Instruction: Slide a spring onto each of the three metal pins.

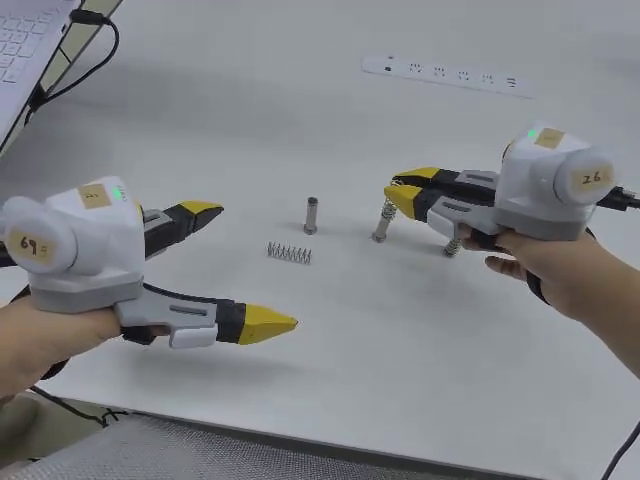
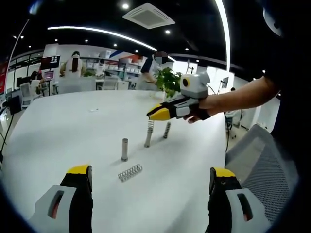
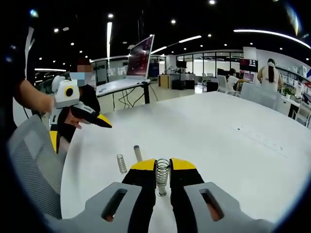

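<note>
Inside right tool (image 3: 163, 165), a spring (image 3: 163, 177).

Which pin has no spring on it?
The left pin, bare beside the loose spring; the middle pin and right pin carry springs.

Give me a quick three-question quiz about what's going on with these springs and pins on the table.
1. True or false: the left tool is clamped on a spring.
2. How many pins already carry a spring? A) none B) one C) two D) three
3. Fill in: the loose spring lies flat on the table near the bare ____.

Key
1. False: its jaws stand wide open, holding nothing.
2. C: the right tool is shut on the fitted spring of one pin, and a second sprung pin stands under that tool.
3. pin
</note>
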{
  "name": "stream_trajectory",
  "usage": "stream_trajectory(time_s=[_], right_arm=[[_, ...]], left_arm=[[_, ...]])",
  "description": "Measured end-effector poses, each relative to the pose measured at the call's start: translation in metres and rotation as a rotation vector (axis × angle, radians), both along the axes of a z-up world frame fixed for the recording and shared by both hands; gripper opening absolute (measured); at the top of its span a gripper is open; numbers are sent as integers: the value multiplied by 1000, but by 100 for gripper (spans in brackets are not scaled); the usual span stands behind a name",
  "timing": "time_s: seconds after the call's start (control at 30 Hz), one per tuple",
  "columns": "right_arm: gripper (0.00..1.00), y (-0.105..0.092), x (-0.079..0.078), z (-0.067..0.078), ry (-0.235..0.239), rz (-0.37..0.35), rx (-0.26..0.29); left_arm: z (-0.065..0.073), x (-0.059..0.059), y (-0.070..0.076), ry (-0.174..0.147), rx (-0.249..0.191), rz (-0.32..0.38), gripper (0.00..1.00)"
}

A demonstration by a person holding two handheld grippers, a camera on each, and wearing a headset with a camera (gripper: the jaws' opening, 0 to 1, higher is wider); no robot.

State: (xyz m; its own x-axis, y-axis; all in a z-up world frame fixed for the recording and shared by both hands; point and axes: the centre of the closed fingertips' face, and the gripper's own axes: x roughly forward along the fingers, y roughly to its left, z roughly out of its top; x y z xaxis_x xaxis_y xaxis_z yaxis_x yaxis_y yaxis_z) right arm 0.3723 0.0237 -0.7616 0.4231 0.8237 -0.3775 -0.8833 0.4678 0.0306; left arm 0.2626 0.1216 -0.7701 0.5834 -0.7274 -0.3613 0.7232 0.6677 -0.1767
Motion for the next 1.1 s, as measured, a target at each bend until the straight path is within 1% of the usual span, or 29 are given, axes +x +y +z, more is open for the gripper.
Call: stream_trajectory(time_s=[0.13,0.27,0.33,0.4,0.57,1.03,1.1], right_arm=[[7,0,1,-3,2,-7,-9],[8,-1,0,-10,2,-6,-31],[8,0,-1,-11,12,-11,-30],[8,-1,-1,-15,10,-15,-48],[8,-1,-2,-20,12,-14,-70],[8,-3,-4,-36,43,-18,-117],[8,-4,-4,-39,41,-19,-132]], left_arm=[[0,0,0,0,1,-1,98],[-1,0,-1,1,0,-2,98],[-2,0,-1,2,0,-2,98],[-2,0,-1,3,1,-4,98],[-2,-1,-1,3,0,-2,98],[-3,-2,-2,5,1,-4,98],[-3,-2,-1,6,0,-4,98]])
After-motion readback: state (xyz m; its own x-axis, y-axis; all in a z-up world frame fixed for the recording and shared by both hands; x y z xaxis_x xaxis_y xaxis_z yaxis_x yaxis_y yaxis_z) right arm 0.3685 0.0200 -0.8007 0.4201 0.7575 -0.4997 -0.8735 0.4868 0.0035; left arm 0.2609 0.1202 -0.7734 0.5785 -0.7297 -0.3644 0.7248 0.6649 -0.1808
